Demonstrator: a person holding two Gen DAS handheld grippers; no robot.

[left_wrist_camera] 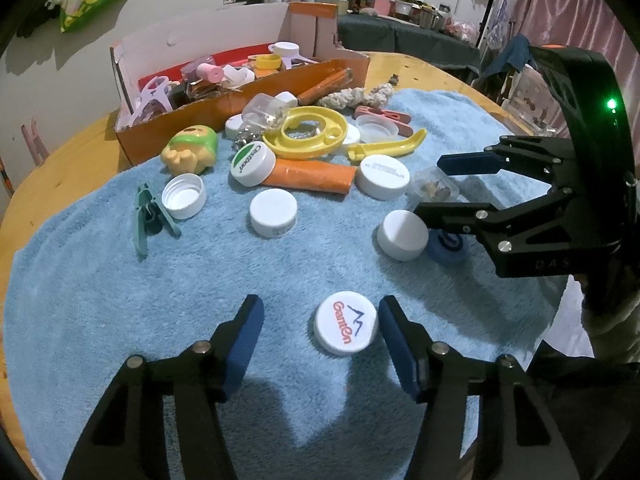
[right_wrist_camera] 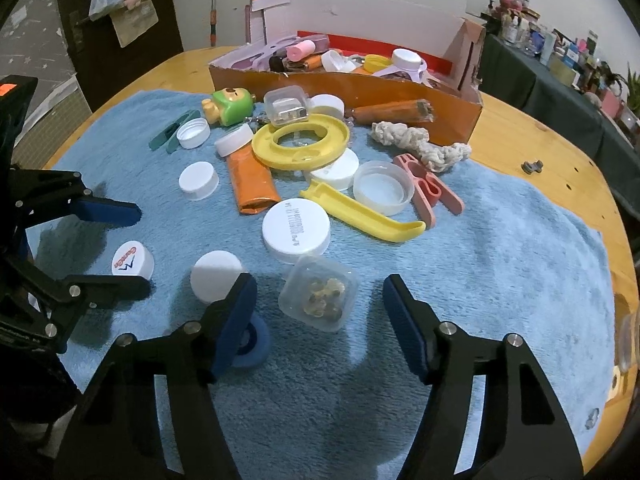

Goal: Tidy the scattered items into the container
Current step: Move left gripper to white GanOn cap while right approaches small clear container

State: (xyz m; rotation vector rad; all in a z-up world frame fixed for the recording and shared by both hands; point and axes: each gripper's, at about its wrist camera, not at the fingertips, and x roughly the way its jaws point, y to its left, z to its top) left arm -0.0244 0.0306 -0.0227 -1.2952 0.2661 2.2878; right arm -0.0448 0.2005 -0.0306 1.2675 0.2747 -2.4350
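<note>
Scattered items lie on a blue towel [left_wrist_camera: 120, 304] before an orange cardboard box [left_wrist_camera: 200, 116]. My left gripper [left_wrist_camera: 320, 336] is open, its jaws on either side of a white cap printed "Ganten" [left_wrist_camera: 346, 328], also in the right wrist view [right_wrist_camera: 133, 263]. My right gripper [right_wrist_camera: 318, 312] is open around a small clear plastic box with brownish bits [right_wrist_camera: 318, 298], seen in the left wrist view [left_wrist_camera: 434, 188]. A plain white cap [right_wrist_camera: 216, 276] and a blue ring [right_wrist_camera: 252, 340] lie by its left finger.
Further back lie several white caps, an orange tube [left_wrist_camera: 312, 176], a yellow ring [left_wrist_camera: 308, 132], a yellow shoehorn-like piece [right_wrist_camera: 360, 214], a green-hooded toy figure [left_wrist_camera: 192, 150], a green clip [left_wrist_camera: 146, 216], pink clips [right_wrist_camera: 428, 192] and a rope knot [right_wrist_camera: 420, 140]. The box holds several items.
</note>
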